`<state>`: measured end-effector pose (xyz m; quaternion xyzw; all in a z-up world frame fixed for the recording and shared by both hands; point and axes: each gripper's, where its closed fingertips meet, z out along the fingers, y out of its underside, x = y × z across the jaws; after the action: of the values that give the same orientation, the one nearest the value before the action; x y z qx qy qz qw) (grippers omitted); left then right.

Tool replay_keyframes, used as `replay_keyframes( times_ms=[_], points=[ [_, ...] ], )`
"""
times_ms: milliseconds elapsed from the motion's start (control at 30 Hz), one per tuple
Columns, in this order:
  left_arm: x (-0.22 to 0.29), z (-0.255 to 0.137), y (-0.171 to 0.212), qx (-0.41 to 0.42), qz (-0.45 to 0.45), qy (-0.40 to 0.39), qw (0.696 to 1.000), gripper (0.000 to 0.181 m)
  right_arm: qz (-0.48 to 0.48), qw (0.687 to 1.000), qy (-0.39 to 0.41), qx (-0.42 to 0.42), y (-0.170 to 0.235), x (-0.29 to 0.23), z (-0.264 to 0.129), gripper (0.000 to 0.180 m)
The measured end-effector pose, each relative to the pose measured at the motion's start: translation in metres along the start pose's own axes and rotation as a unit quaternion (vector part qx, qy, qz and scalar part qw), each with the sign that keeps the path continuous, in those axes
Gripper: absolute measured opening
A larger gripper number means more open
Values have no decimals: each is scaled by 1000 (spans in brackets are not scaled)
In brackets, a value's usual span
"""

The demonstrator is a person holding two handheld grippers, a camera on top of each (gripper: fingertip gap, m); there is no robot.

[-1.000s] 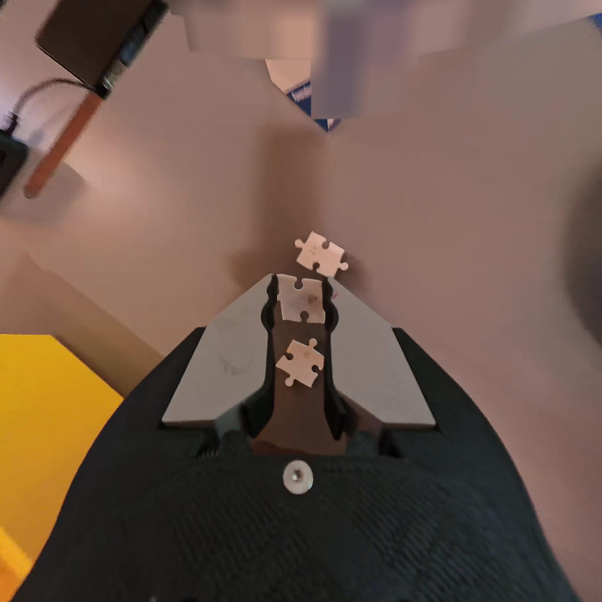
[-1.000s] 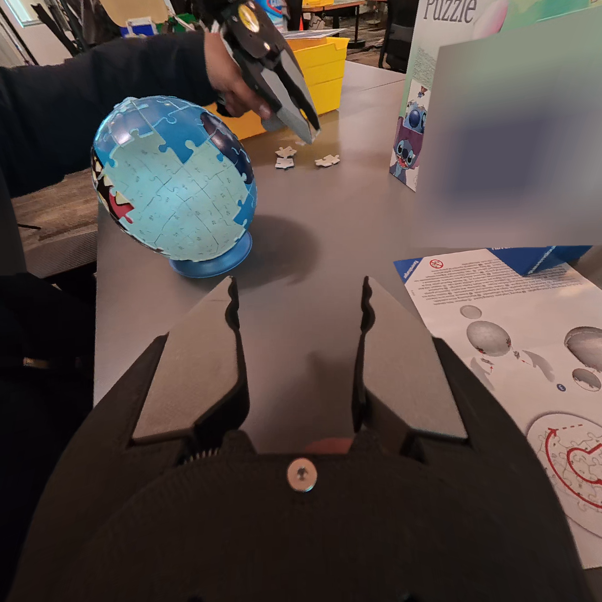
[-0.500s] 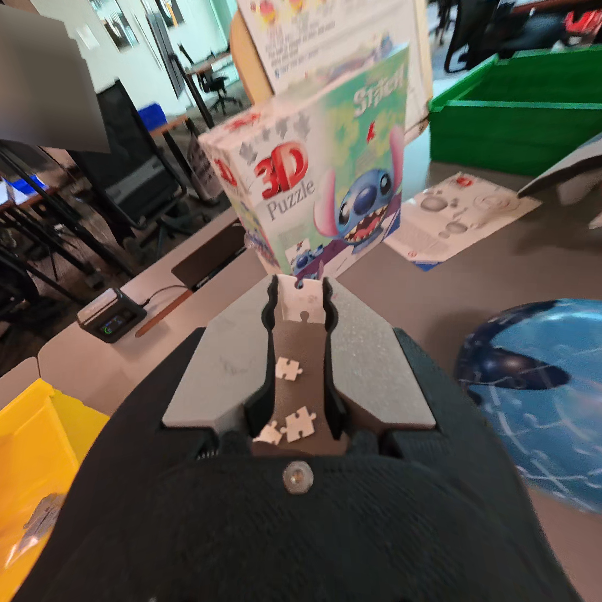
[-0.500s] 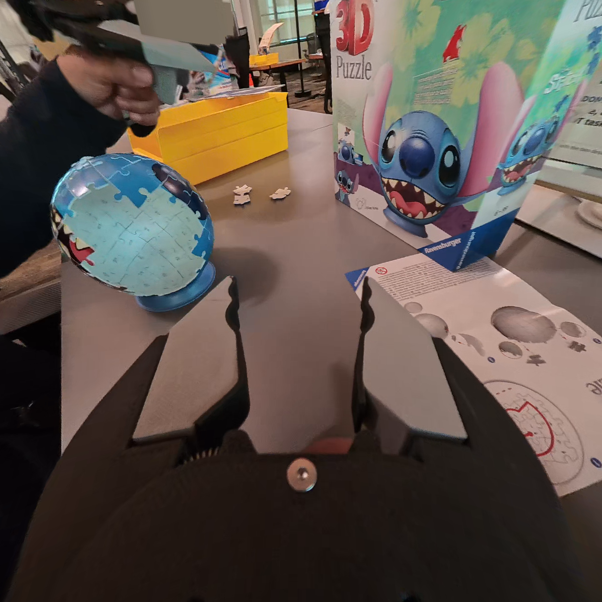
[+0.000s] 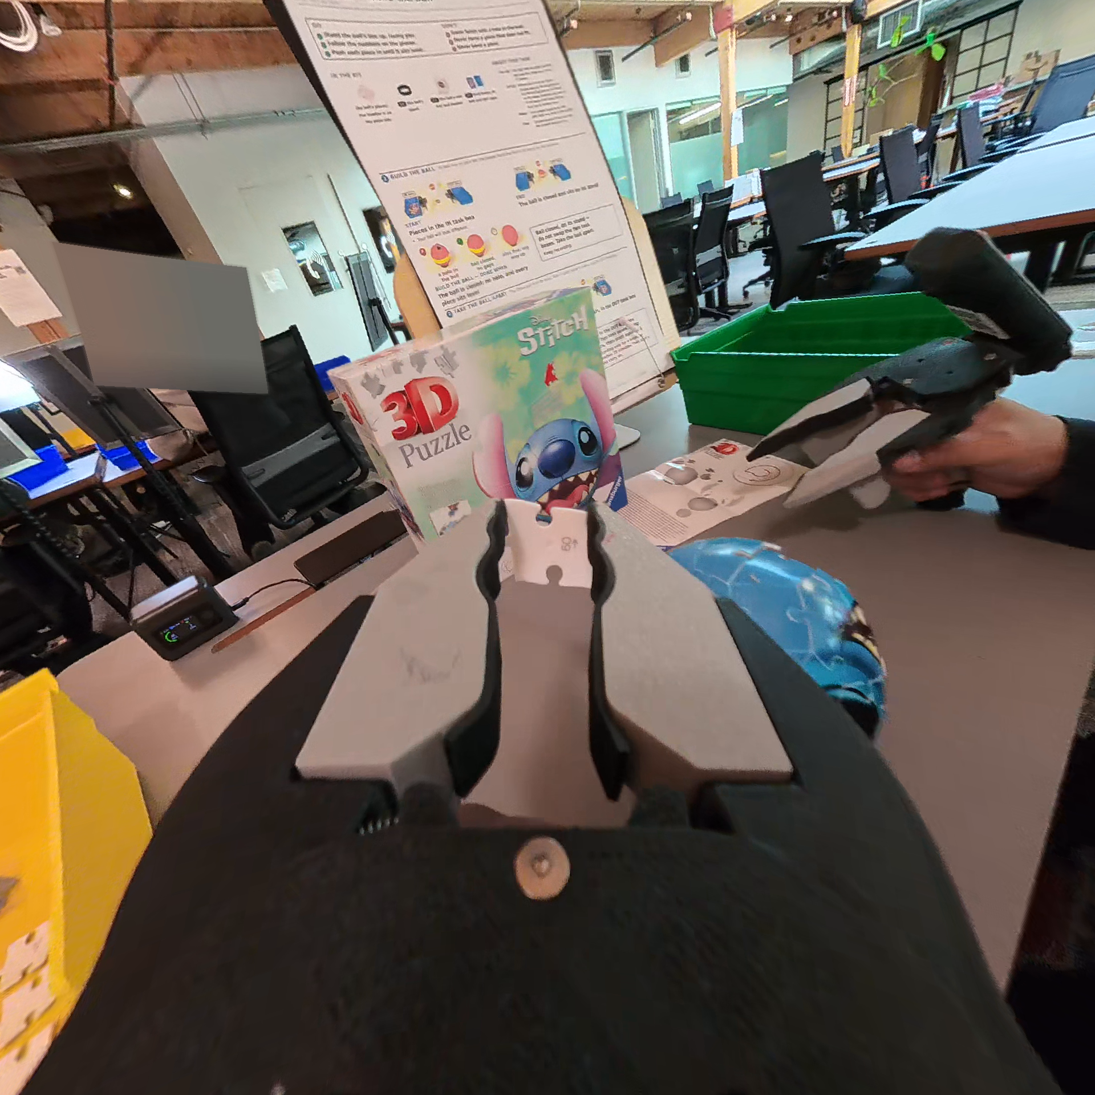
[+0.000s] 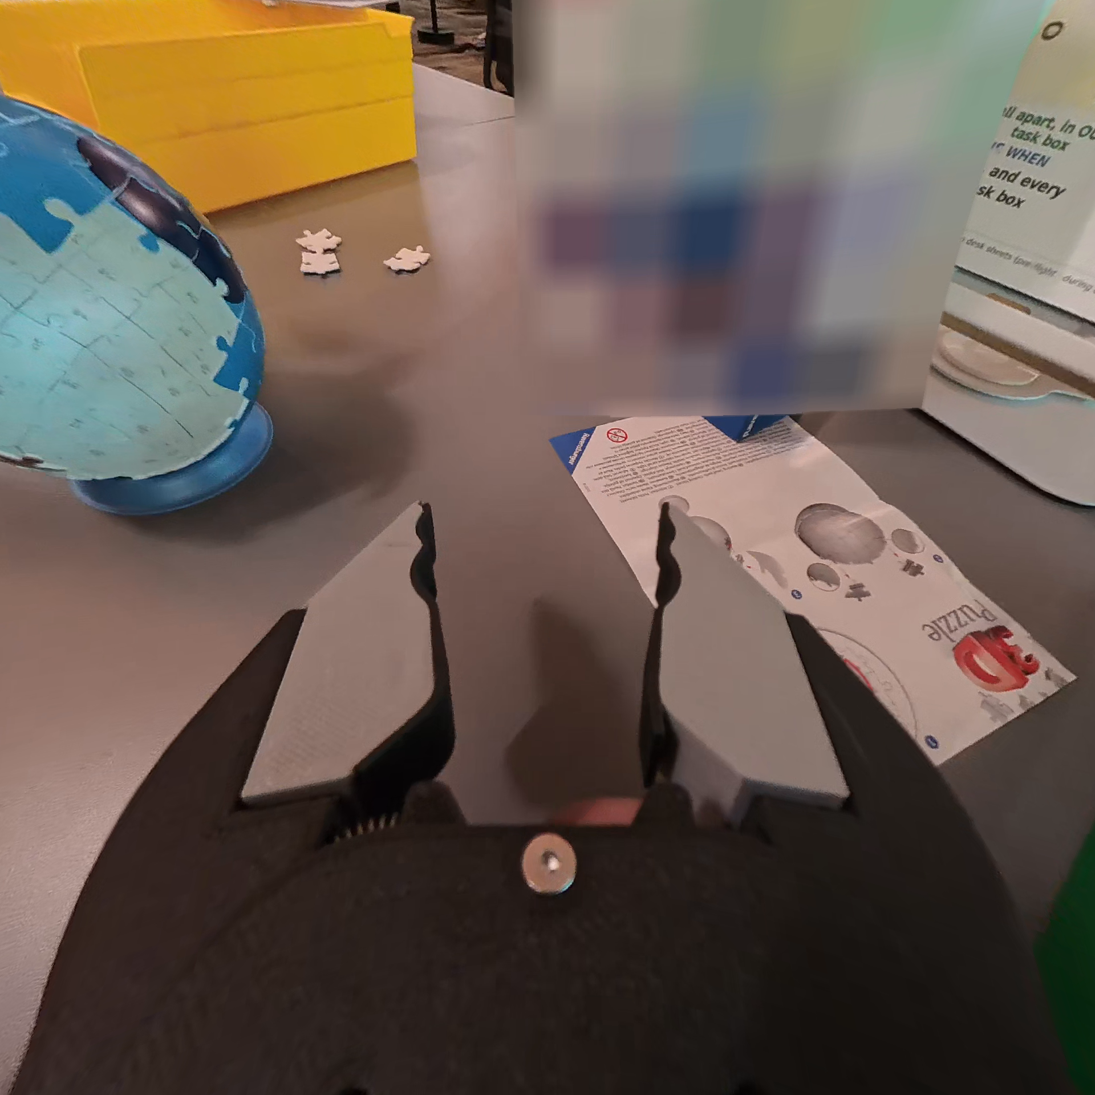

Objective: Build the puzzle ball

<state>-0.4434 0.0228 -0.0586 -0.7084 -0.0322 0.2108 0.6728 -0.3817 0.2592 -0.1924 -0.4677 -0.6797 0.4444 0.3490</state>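
Observation:
My left gripper (image 5: 545,533) is shut on a white puzzle piece (image 5: 548,548), held at the fingertips up above the grey table. The blue puzzle ball (image 5: 788,628) sits just right of and below it; in the right wrist view the ball (image 6: 106,332) rests tilted on its blue ring stand (image 6: 178,480) at the far left. My right gripper (image 6: 542,521) is open and empty, low over the table beside the ball; it also shows in the left wrist view (image 5: 829,456), held by a hand. Three loose white pieces (image 6: 320,255) lie behind the ball.
A yellow bin (image 6: 249,112) stands at the back left of the table. The puzzle box (image 5: 498,415) stands upright behind an instruction sheet (image 6: 800,563). A green bin (image 5: 788,361), a tall printed board (image 5: 474,166) and a small power pack (image 5: 183,616) stand farther off. Tip to tip, the grippers are about 30 centimetres apart.
My left gripper has lifted the puzzle piece off the table and swung up and toward the ball. My right gripper has moved lower and closer to the table, staying open.

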Motion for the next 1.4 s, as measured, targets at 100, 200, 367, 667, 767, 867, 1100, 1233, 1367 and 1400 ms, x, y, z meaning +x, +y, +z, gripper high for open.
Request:
replay_keyframes(
  times_ms=[100, 200, 367, 667, 767, 867, 1100, 1233, 1367, 1400],
  points=[
    [7, -11, 2, 7, -7, -2, 1000, 25, -10, 1000, 8, 4, -2, 1, 0, 72],
    [7, -26, 2, 13, -6, -15, 1000, 25, -14, 1000, 19, 6, -2, 6, -1, 72],
    [29, -49, -4, 29, 61, 31, 997, 25, -18, 999, 25, 13, -4, 8, -1, 71],
    [65, -41, -37, 71, 289, 73, 952, 26, 16, 998, -14, 52, -14, 3, -6, 74],
    [61, -30, -46, 66, 347, 47, 934, 26, 19, 997, -13, 67, -19, 5, -8, 74],
    [54, -21, -58, 80, 357, 23, 930, 26, 7, 997, -3, 82, -23, 9, -11, 73],
    [16, -17, -70, 86, 302, -17, 949, 26, -19, 996, 0, 92, -25, 9, -14, 73],
    [9, -19, -67, 85, 282, -17, 955, 26, -20, 995, 17, 96, -25, 16, -17, 72],
    [4, -24, -68, 93, 244, -14, 965, 26, -19, 994, 23, 104, -27, 20, -20, 71],
    [3, -24, -66, 87, 237, -12, 967, 26, -20, 994, 24, 107, -28, 21, -21, 71]
  ],
)
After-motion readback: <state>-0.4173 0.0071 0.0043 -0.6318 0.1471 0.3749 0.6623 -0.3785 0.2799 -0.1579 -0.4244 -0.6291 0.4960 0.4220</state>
